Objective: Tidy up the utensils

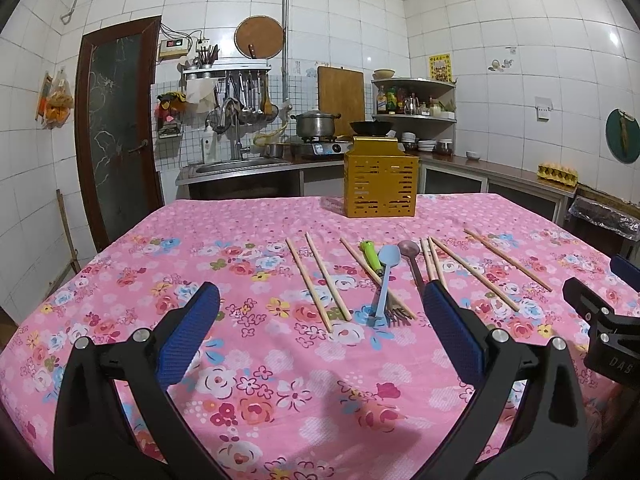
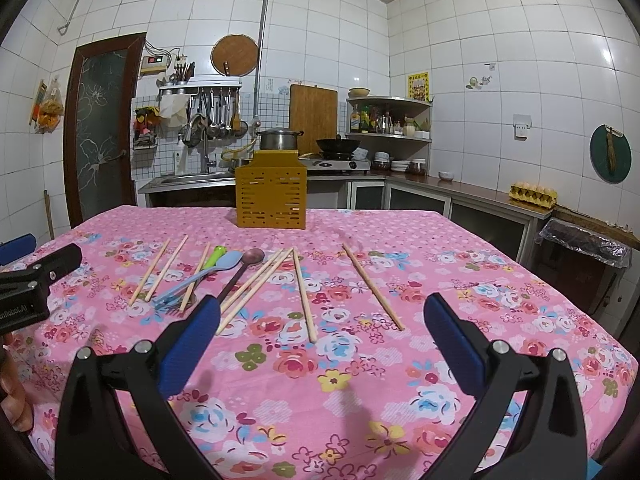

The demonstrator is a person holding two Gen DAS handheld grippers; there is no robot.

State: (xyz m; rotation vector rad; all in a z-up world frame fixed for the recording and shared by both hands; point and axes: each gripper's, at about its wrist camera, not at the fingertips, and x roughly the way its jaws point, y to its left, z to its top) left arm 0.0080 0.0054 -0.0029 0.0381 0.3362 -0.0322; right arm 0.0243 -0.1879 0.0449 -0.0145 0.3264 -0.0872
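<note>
Several wooden chopsticks (image 1: 320, 276) (image 2: 303, 295) lie spread on the pink floral tablecloth. Among them lie a light-blue spoon (image 1: 386, 270) (image 2: 216, 265), a green-handled fork (image 1: 370, 256) (image 2: 214, 255) and a dark ladle-like spoon (image 1: 410, 252) (image 2: 250, 260). A yellow slotted utensil holder (image 1: 380, 178) (image 2: 271, 192) stands upright at the table's far side. My left gripper (image 1: 320, 304) is open and empty above the near table, short of the utensils. My right gripper (image 2: 322, 312) is open and empty; the right chopsticks lie between its fingers.
The table (image 1: 240, 380) (image 2: 460, 280) ends at a near edge and a right edge. Behind it run a kitchen counter (image 2: 472, 192) with sink, stove and pots, a door (image 1: 116, 128) at the left, and a foil-lined bin (image 2: 584, 244) at the right.
</note>
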